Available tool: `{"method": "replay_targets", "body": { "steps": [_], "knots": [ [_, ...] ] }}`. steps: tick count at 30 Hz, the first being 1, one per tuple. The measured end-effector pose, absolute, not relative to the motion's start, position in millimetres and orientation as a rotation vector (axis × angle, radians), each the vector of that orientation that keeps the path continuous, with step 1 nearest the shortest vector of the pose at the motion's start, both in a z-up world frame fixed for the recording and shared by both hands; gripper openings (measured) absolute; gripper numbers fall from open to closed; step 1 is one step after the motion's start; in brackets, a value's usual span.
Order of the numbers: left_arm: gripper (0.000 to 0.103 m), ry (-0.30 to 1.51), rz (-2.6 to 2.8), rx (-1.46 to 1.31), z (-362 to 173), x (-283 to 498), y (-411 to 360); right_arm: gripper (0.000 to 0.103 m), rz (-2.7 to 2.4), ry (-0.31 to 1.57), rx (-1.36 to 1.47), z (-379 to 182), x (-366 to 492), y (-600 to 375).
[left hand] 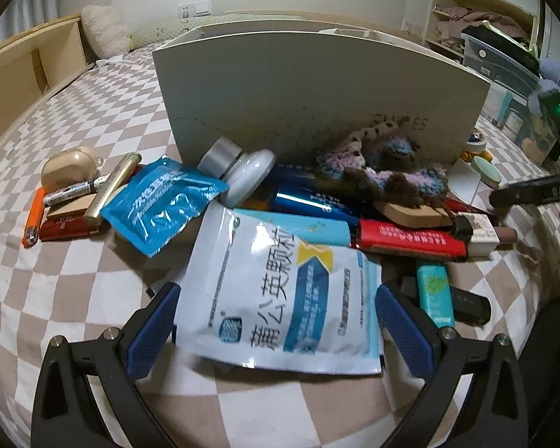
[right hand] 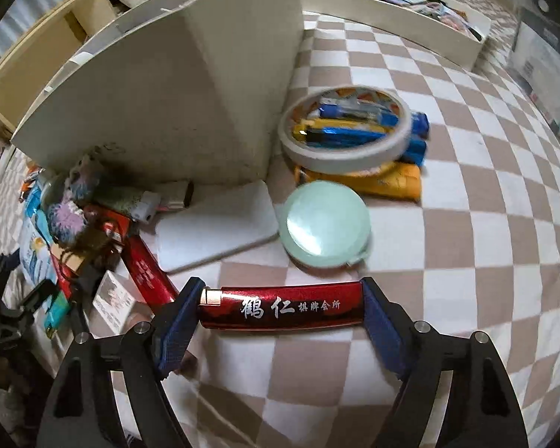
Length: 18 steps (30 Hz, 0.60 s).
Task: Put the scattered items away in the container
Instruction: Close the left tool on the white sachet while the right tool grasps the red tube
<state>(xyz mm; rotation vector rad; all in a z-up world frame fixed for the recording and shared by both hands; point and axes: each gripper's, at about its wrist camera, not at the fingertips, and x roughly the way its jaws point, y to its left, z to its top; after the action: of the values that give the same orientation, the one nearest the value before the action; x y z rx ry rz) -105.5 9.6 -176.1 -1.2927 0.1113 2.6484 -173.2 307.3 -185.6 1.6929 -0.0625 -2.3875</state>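
Two blue pads of your right gripper (right hand: 282, 308) clamp the red lighter (right hand: 280, 308) end to end, its long axis crosswise; the white container (right hand: 160, 112) stands ahead-left.

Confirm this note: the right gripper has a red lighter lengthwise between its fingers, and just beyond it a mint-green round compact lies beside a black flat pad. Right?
Not quite. The pad is white, not black, as the right wrist view shows. The rest holds: the right gripper has the red lighter lengthwise between its fingers, and the mint-green round compact lies beside the pad just beyond it.
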Motion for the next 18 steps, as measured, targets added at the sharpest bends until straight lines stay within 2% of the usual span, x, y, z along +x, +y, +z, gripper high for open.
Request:
{"method": "replay_targets", "body": {
  "steps": [7, 9, 11, 14, 16, 18],
  "knots": [
    [0.101, 0.104, 2.620, -1.298, -176.7, -111.6, 9.0, 0.082, -2.377, -0.172, 1.688, -182.9, -169.9, 315.4],
    [0.092, 0.107, 2.610, -1.283, -175.1, -108.9, 10.6, 0.082, -2.373, -0.210, 1.679, -181.6, -167.8, 317.1],
    [0.077, 0.121, 2.598, -1.265, -172.5, -104.8, 14.2, 0.082, -2.362, -0.258, 1.667, -180.4, -165.7, 318.5],
    [0.071, 0.119, 2.587, -1.256, -171.2, -102.0, 15.4, 0.082, -2.356, -0.300, 1.648, -177.8, -161.4, 318.2],
    [0.063, 0.093, 2.594, -1.258, -169.5, -101.7, 11.7, 0.082, -2.353, -0.320, 1.631, -173.0, -155.6, 315.9],
    [0.046, 0.046, 2.601, -1.256, -166.2, -101.9, 5.4, 0.082, -2.346, -0.343, 1.614, -170.7, -151.3, 313.3]
  ]
}}
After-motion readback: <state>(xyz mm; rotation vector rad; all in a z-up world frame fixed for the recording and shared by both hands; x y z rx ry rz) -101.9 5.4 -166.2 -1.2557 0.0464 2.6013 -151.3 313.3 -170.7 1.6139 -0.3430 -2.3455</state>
